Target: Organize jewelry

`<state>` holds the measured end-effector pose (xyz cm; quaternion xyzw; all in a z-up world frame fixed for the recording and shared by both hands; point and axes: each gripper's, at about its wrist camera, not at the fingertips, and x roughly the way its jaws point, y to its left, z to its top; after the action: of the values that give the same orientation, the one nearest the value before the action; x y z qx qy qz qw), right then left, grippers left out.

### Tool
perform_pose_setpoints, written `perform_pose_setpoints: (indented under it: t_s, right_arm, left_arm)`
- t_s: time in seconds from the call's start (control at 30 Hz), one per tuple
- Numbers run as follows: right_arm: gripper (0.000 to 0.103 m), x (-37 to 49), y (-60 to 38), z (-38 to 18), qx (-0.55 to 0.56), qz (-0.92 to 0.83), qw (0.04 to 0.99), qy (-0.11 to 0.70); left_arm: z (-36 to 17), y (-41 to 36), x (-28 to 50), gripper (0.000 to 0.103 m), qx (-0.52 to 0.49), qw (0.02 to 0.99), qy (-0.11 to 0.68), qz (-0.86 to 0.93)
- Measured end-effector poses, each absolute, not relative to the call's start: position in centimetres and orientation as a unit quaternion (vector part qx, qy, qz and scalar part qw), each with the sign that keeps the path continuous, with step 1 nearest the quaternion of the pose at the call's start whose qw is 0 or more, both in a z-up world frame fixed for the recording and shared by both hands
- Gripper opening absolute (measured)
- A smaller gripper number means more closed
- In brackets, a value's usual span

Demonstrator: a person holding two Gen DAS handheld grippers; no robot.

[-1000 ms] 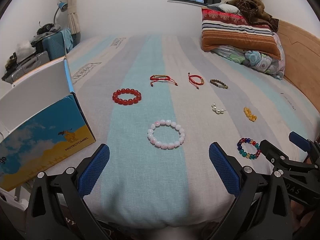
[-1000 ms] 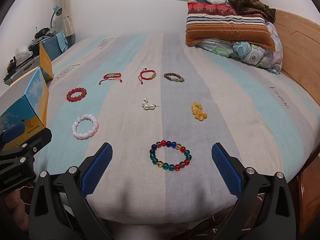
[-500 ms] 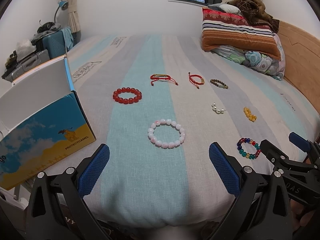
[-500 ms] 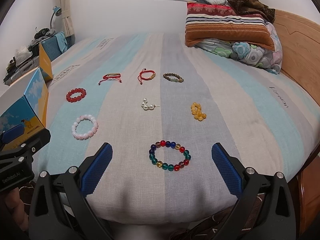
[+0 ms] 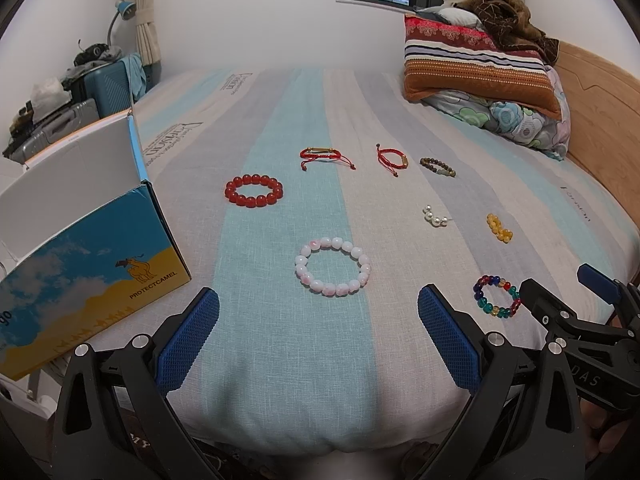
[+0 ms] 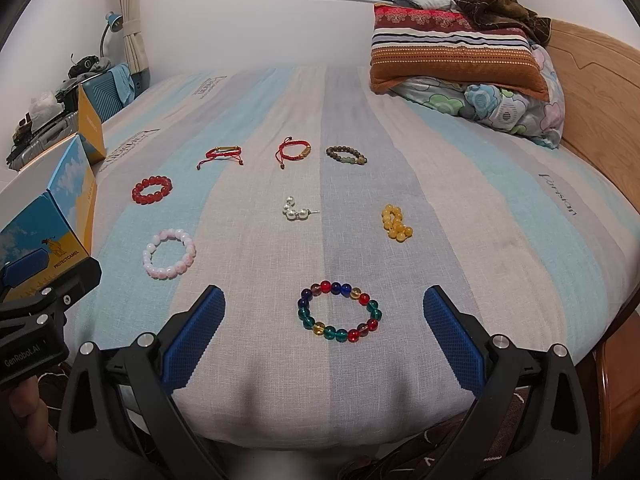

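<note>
Several bracelets lie spread on the striped bed. A pink-white bead bracelet (image 5: 332,266) lies just ahead of my open, empty left gripper (image 5: 318,336). A multicoloured glass bead bracelet (image 6: 339,311) lies between the fingers of my open, empty right gripper (image 6: 324,336). Further off are a red bead bracelet (image 5: 253,190), two red cord bracelets (image 5: 320,155) (image 5: 392,158), a dark bead bracelet (image 5: 437,167), a pearl piece (image 5: 435,217) and a yellow bead piece (image 5: 499,228).
An open blue and yellow box (image 5: 84,256) stands at the bed's left edge. Pillows (image 5: 480,68) are stacked at the back right by the wooden headboard (image 5: 600,96). Suitcases (image 5: 108,84) stand at the far left.
Both grippers have barely moved; the views shift slightly. Nothing was picked up or let go.
</note>
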<state>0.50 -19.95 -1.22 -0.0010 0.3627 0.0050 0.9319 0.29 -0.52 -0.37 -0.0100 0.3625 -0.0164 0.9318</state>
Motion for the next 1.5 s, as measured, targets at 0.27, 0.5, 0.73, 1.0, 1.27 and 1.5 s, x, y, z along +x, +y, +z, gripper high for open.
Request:
perform_pose_setpoints:
  t_s: [0.27,0.5,0.73,1.0,1.27,1.5]
  right_arm:
    - [0.096,0.5,-20.1,-1.2,-0.001,0.004,0.933,0.361]
    - [0.096,1.4,-21.1,0.1,0.007,0.013,0.931,0.364]
    - [0.096,3.9,-22.6,2.8,0.003,0.003,0.931,0.365]
    - [0.096,9.6,-23.4,4.3,-0.012,-0.008,0.918,0.396]
    - [0.096,16.8,-24.9,1.6,-0.002,-0.008,0.884,0.467]
    - [0.096,20.4,-26.5,-4.7,0.012,-0.009,0.845,0.535]
  left_arm:
    - [-0.4,-0.6,0.4,0.097,-0.008,0.931,0.365,-0.020]
    - [1.0,-0.7,1.7,0.097,-0.028,0.920,0.388,-0.046]
    - [3.7,-1.0,3.7,0.097,-0.019,0.920,0.390,-0.033]
    - [4.8,-2.5,8.3,0.097,-0.006,0.907,0.420,-0.037]
    - [1.7,-3.1,12.1,0.097,-0.003,0.882,0.470,-0.042]
    - [-3.3,-2.9,14.4,0.097,-0.007,0.849,0.525,-0.059]
